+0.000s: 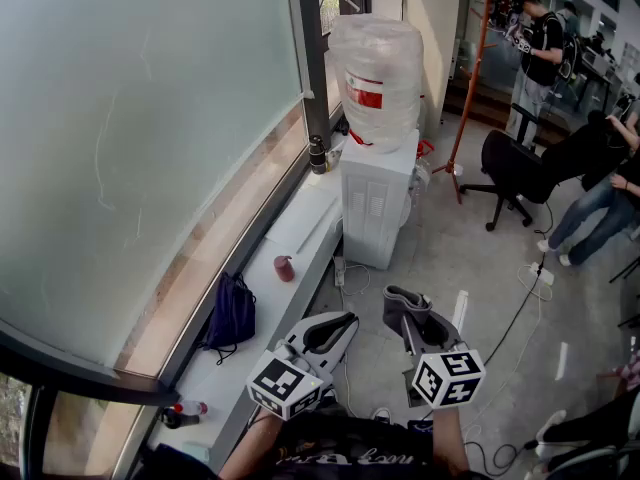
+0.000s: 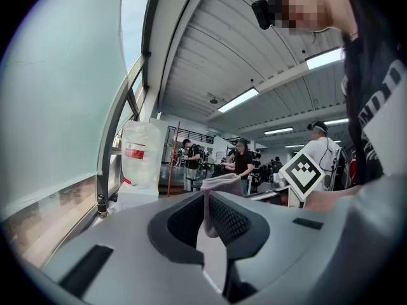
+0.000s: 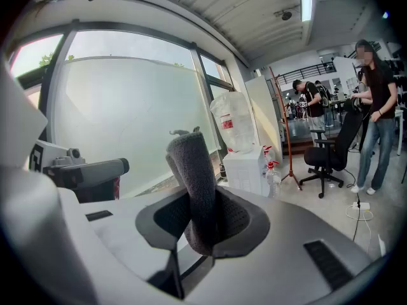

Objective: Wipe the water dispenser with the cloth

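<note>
One cloth (image 3: pixel 191 164), grey and rolled, stands upright, clamped tight in the right gripper (image 3: pixel 201 216). The left gripper (image 1: pixel 338 328) has its jaws apart, and a strip of cloth shows in the gap between them. The two grippers are side by side, near each other. One dispenser (image 1: pixel 375 203), carrying one bottle (image 1: pixel 378 73), stands at 12 o'clock from them, well apart. One bag (image 1: pixel 232 313) lies at 9 o'clock and one red cup (image 1: pixel 285 268) at 10.

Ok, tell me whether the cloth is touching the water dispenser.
No, the cloth sits clamped in the right gripper, well short of the water dispenser standing across the floor.
</note>
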